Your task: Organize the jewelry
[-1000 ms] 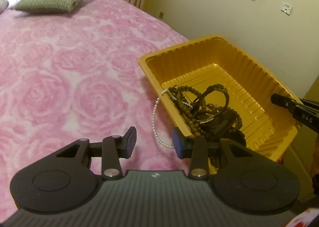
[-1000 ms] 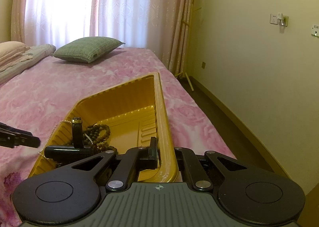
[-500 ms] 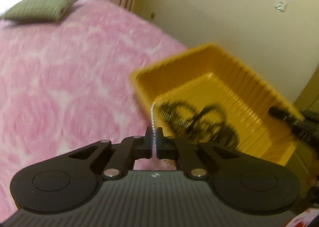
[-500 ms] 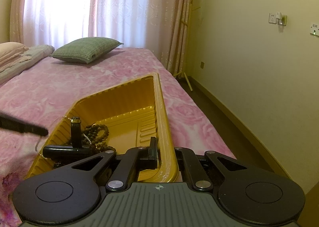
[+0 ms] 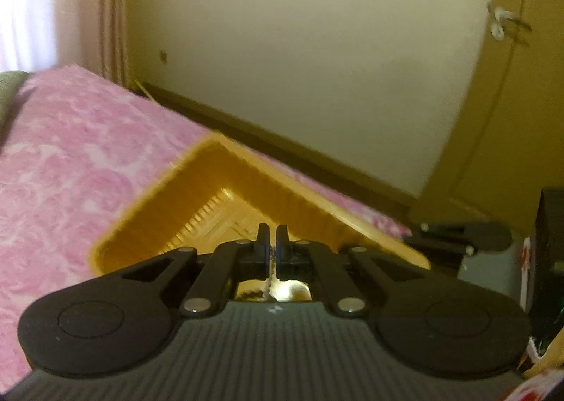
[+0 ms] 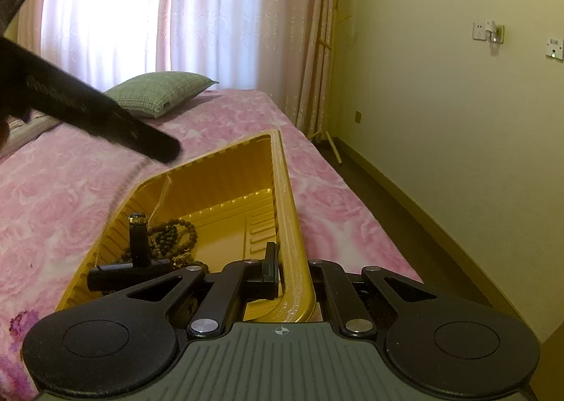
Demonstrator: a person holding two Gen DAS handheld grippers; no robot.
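Left gripper [image 5: 271, 242]: jaws drawn almost together on a thin pale strand, the pearl necklace [image 5: 270, 283]; the strand shows as a whitish thread in the narrow slit and just below it; the view is blurred, so the beads cannot be told apart
Necklace axis: hangs down from the jaws, roughly vertical; in the right wrist view a faint pale line [image 6: 160, 196] drops from the left gripper's tip towards the inside of the yellow tray [image 6: 282, 189]; its lower end is lost among the dark things
Tray: lies on the pink bed [image 6: 70, 196], long axis running away from the right gripper [image 6: 292, 270]
Right gripper: jaws narrowed onto the tray's near right rim, one finger inside the wall and one outside; it reads as pinning the tray
Other jewelry: brown bead strand [image 6: 172, 235] and a black watch [image 6: 138, 242] heaped in the near left part of the tray
Deciding relation: the left gripper is over the tray's left wall, the necklace below it and seemingly inside the rim; the left gripper alone carries it
Next move, as a judgement: lower or release over the tray floor; the risk is the strand draping back over the wall
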